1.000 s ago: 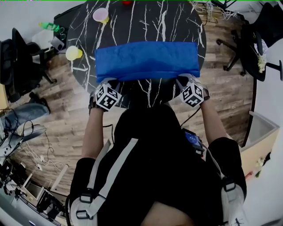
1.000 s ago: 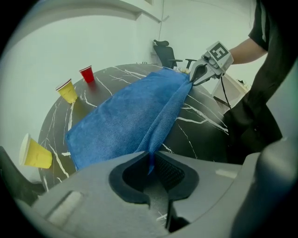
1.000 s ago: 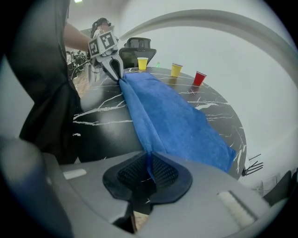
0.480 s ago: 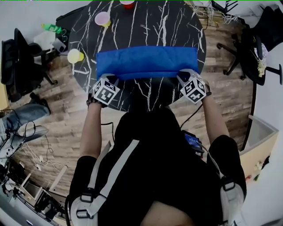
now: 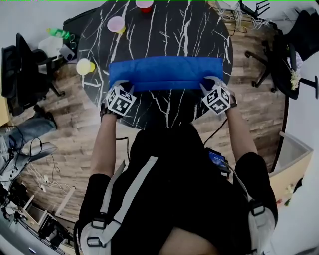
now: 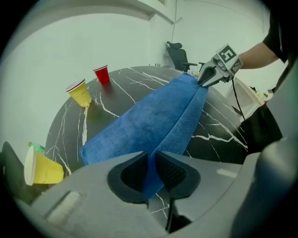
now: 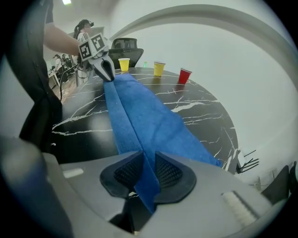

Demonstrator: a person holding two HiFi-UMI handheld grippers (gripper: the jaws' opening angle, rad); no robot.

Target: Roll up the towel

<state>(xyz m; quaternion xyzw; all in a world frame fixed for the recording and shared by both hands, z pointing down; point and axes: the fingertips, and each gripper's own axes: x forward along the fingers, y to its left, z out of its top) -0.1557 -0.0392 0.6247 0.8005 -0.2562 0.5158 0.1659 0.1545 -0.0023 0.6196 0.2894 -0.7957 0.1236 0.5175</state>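
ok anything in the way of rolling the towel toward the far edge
Nothing visible. The table beyond the towel is bare; the red cup and one yellow cup sit near the far rim, the other yellow cup off its left end.

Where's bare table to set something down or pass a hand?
Free: far right of the table, between the towel and the far rim, right of the red cup; also the near strip between towel and near rim. Crowded: the left rim, with the near yellow cup by the towel's left end and the far yellow cup behind it.
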